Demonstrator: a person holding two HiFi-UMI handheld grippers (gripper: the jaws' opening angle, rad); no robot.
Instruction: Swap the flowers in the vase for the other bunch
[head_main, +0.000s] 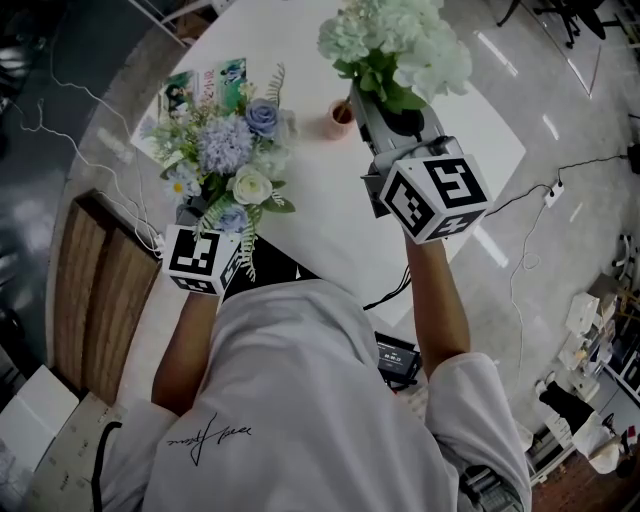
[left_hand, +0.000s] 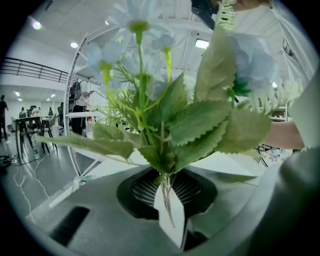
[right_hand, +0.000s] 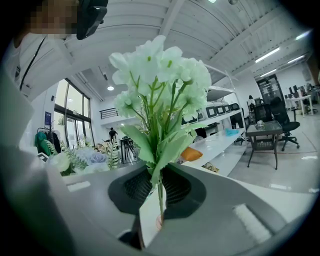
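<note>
- Left of the vase (head_main: 341, 118), on the side nearer the person, the left gripper (left_hand: 167, 199) has its jaws pinched on the thin stems of the blue-and-white bunch (head_main: 228, 160), which is held up off the table (head_main: 320, 225).
- Just right of the vase and above it, the right gripper (right_hand: 158, 192) is clamped on the stem of the white bunch (head_main: 398, 45), blooms upward.
- The vase stands upright on the table between the two bunches. It looks empty, though it is small in the head view and its mouth is hard to read.
- Judged step: the midpoint of the swap, with one bunch out and the other not yet in. Which bunch came from the vase cannot be told.
- The next move calls for bringing the replacement's stem ends plumb over the narrow mouth and lowering them in before the jaws let go. The spare bunch should be laid down clear of the vase.
</note>
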